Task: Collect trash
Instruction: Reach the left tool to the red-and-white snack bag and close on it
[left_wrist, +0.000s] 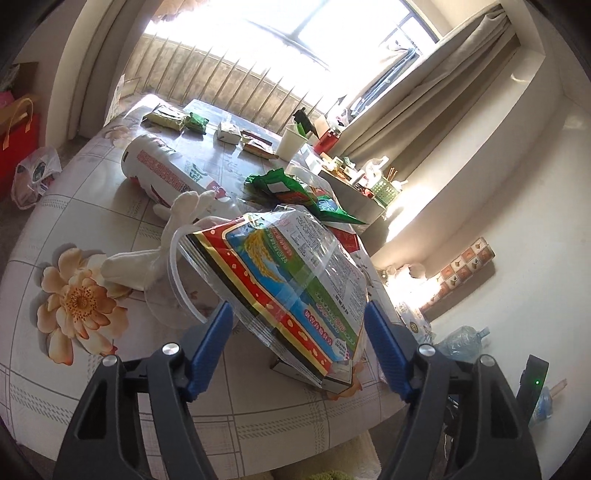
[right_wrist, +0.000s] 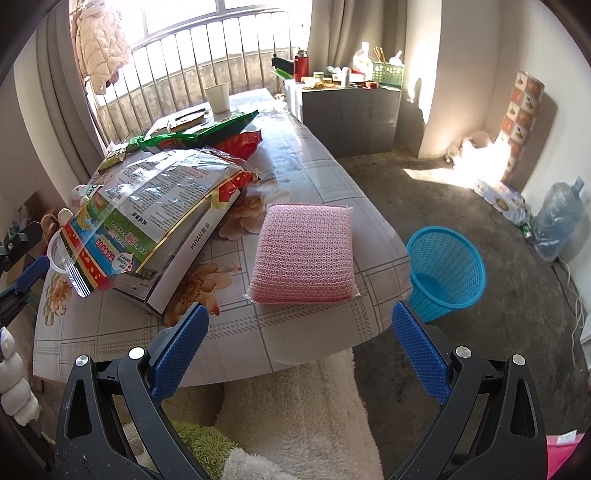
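Note:
An empty rice bag (left_wrist: 288, 266) with red, green and clear print lies tilted on a white box (right_wrist: 192, 254) on the floral table (right_wrist: 332, 162). My left gripper (left_wrist: 297, 325) is open, and the bag's near end lies between its blue fingers; I see no pad pressing on it. That bag (right_wrist: 147, 206) also shows in the right wrist view, with the left gripper (right_wrist: 22, 280) at its left corner. My right gripper (right_wrist: 299, 332) stands open and empty over the table's near edge, just short of a pink sponge pack (right_wrist: 303, 254). A blue mesh basket (right_wrist: 445, 273) stands on the floor to the right.
Green snack bags (left_wrist: 295, 188) and a red wrapper (right_wrist: 240, 142) lie behind the rice bag. A rolled white bag (left_wrist: 162, 170), a white plush toy (left_wrist: 177, 221) and a white cup (left_wrist: 291, 142) sit farther back. A water jug (right_wrist: 561, 218) stands by the wall.

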